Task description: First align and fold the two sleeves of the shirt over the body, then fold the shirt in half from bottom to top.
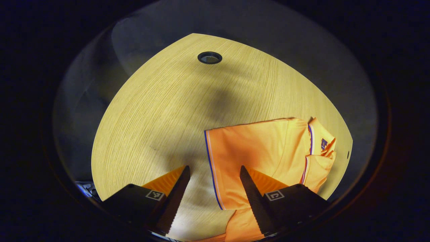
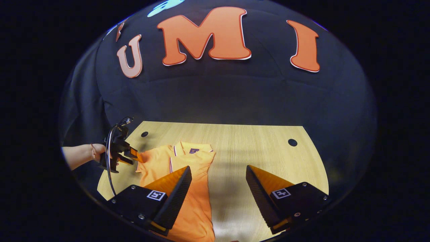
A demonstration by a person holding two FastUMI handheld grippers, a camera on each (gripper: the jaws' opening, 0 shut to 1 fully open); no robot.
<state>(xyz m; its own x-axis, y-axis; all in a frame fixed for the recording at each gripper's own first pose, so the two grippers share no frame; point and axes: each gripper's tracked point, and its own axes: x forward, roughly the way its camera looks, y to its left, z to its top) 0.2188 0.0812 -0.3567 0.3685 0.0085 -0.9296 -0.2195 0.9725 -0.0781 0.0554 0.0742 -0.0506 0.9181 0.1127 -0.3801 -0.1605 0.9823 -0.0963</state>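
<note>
Pale wood-grain tabletop point(image 2: 262, 148) is seen across both views, smooth and finely striped, with a curved edge and round cable holes point(image 1: 209, 57); behind it in the right gripper view a black cloth wall point(image 2: 215, 97) hangs in soft folds.

At the left edge of the right gripper view, a hand point(image 2: 97, 153) is seen holding the left gripper point(image 2: 134, 155), which is held over the table just beside the shirt's point(image 2: 188, 188) near shoulder; whether cloth is touched there cannot be told. In the left gripper view its jaws are spread wide with nothing between them, poised above a striped sleeve hem point(image 1: 211, 168) at lower centre.

The shirt, an orange polo of thin, faintly sheened knit with blue-and-white trim and a soft collar point(image 1: 320, 141), lies flat at lower centre-left of the right gripper view and at lower right of the left gripper view. One sleeve appears already laid over the body; the other side seems still to be folded, and the bottom-to-top fold is judged not yet done.

To the right, the right gripper point(image 2: 218, 188) is held open and empty above the shirt's edge and bare wood.
</note>
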